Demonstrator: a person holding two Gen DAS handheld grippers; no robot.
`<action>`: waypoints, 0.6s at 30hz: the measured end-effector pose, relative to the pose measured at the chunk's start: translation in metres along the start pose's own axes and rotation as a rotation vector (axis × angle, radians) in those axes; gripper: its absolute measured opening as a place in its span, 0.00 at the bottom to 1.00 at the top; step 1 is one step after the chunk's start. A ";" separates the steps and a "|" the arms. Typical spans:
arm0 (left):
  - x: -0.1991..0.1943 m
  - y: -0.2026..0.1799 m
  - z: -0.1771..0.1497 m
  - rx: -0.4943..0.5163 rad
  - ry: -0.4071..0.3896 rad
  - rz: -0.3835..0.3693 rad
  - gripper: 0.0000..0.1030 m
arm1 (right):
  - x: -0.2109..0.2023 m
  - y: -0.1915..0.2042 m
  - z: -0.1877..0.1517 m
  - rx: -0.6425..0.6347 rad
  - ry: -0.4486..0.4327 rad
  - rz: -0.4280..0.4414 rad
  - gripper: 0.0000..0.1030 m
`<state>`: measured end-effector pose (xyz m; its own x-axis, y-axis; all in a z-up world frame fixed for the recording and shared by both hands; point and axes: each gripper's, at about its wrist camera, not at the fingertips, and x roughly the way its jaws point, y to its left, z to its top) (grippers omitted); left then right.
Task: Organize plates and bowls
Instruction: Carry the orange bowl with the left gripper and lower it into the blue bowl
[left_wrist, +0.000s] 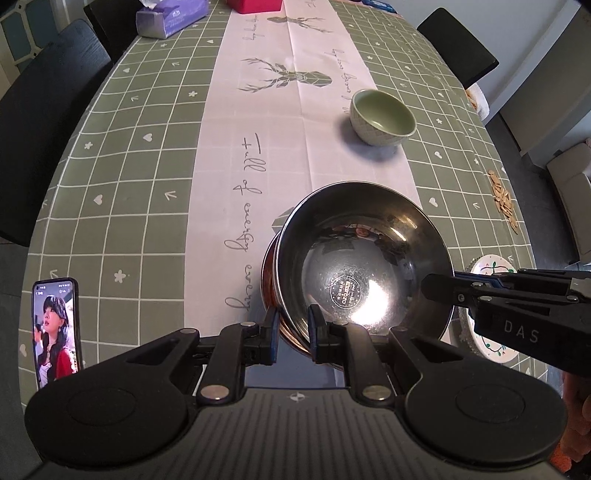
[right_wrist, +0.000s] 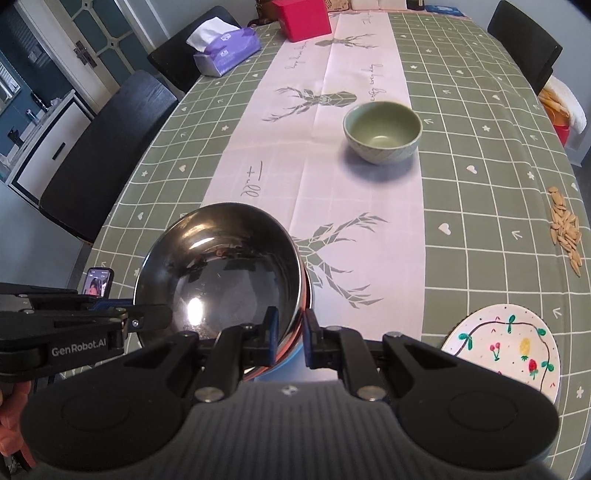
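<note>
I have both tools, left tool (left_wrist: 292, 334) and right tool (right_wrist: 290, 338), nearly closed, pinching the steel bowl's (left_wrist: 364, 266) rim. I judge I'm carrying it. Next it needs lowering level onto the worktop (left_wrist: 147, 206) near the green bowl (left_wrist: 382, 116).

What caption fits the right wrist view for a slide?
Both tools, right and left, grip the steel bowl by its rim above the table, near a green bowl and plate.

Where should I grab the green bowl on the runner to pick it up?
Grip the green bowl by its rim, one jaw inside and one outside, coming from above on its near side. It stands upright and empty, with its wall too wide to span.
</note>
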<state>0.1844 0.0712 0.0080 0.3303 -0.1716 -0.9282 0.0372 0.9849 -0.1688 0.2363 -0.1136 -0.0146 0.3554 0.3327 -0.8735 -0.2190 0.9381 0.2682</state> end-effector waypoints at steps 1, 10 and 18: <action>0.001 0.000 0.000 0.002 0.003 0.002 0.17 | 0.001 0.001 0.000 -0.002 0.003 -0.002 0.11; 0.012 0.002 -0.001 -0.005 0.016 0.014 0.17 | 0.010 0.001 0.001 -0.003 0.013 -0.008 0.11; 0.017 0.000 -0.001 -0.003 0.021 0.019 0.17 | 0.015 -0.003 0.002 0.006 0.023 0.005 0.11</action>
<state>0.1896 0.0682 -0.0080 0.3109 -0.1533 -0.9380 0.0284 0.9880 -0.1520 0.2443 -0.1112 -0.0279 0.3336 0.3354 -0.8811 -0.2155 0.9370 0.2750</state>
